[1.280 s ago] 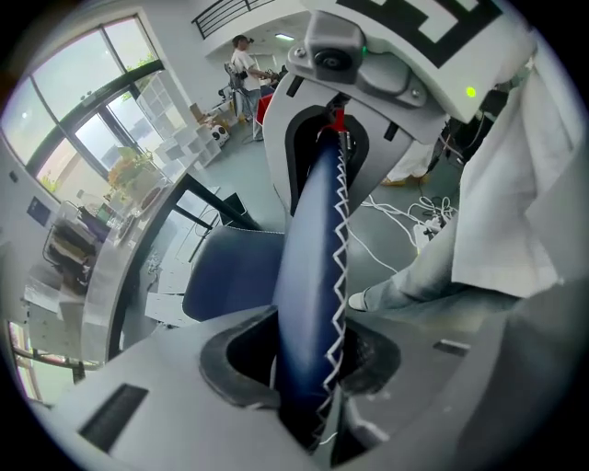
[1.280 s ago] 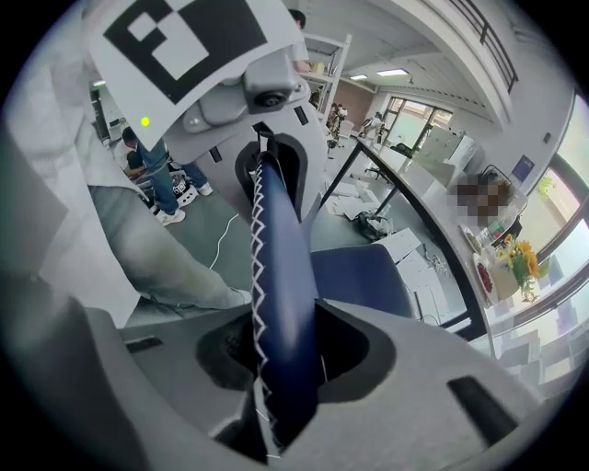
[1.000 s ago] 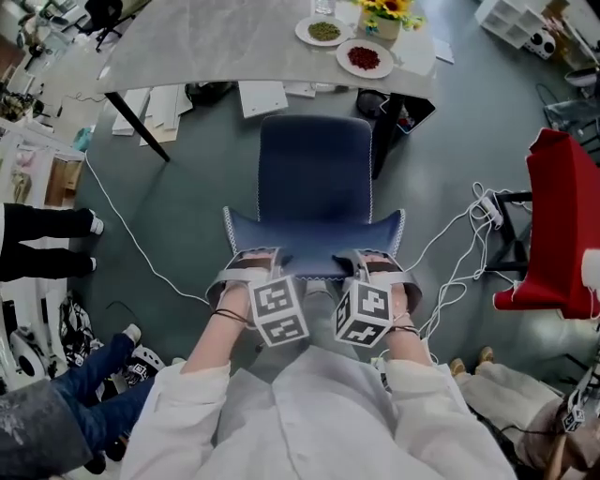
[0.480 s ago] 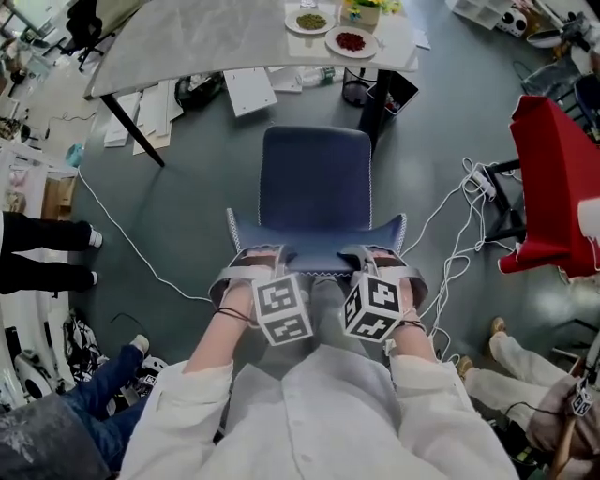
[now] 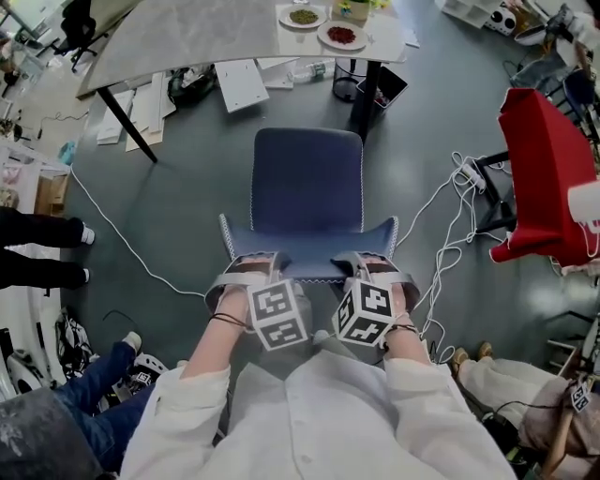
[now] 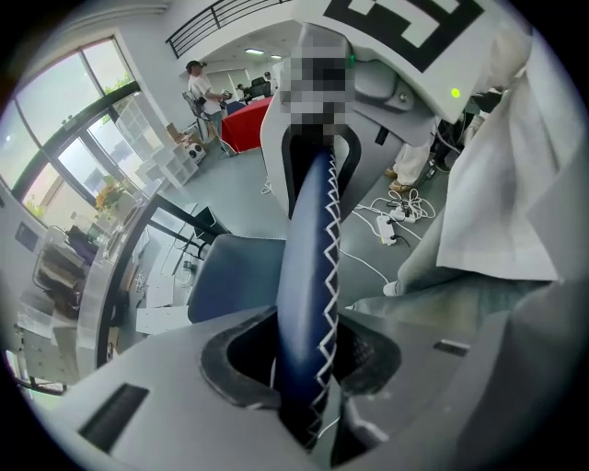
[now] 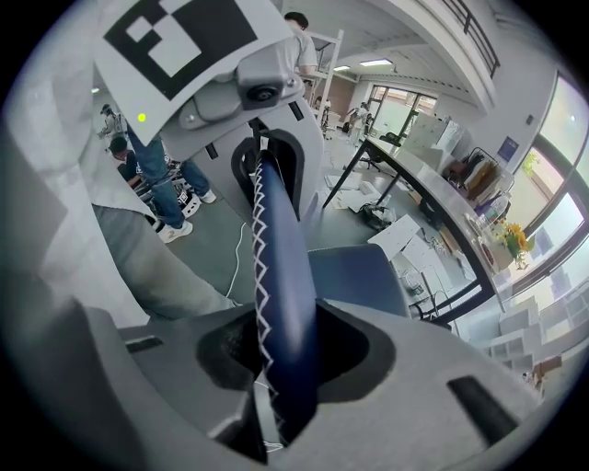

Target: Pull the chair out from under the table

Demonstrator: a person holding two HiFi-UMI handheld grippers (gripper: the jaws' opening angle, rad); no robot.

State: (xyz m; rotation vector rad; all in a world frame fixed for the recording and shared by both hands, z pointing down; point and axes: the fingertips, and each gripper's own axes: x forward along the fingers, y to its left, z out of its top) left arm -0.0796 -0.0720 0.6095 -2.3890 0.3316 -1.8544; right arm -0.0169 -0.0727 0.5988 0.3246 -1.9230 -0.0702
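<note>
A dark blue chair [image 5: 307, 187] with white zigzag stitching stands on the grey floor, wholly out from under the marble-topped table [image 5: 206, 28] at the top of the head view. Its backrest top edge [image 5: 309, 251] faces me. My left gripper [image 5: 251, 267] is shut on the left part of that edge, my right gripper [image 5: 367, 265] on the right part. In the left gripper view the backrest edge [image 6: 308, 304] runs up between the pads [image 6: 368, 354]. The right gripper view shows the same edge [image 7: 283, 322] clamped between its jaws, with the seat [image 7: 354, 276] beyond.
Plates of food [image 5: 341, 36] sit on the table. Papers [image 5: 239, 82] and a black table leg [image 5: 366, 89] lie beyond the chair. White cables [image 5: 450, 225] trail at right near a red chair [image 5: 544, 187]. People's legs [image 5: 42, 248] stand at left.
The chair has slid toward me with both grippers still clamped on its backrest. The gap between seat and table has grown, and the table has receded toward the top of the view.
</note>
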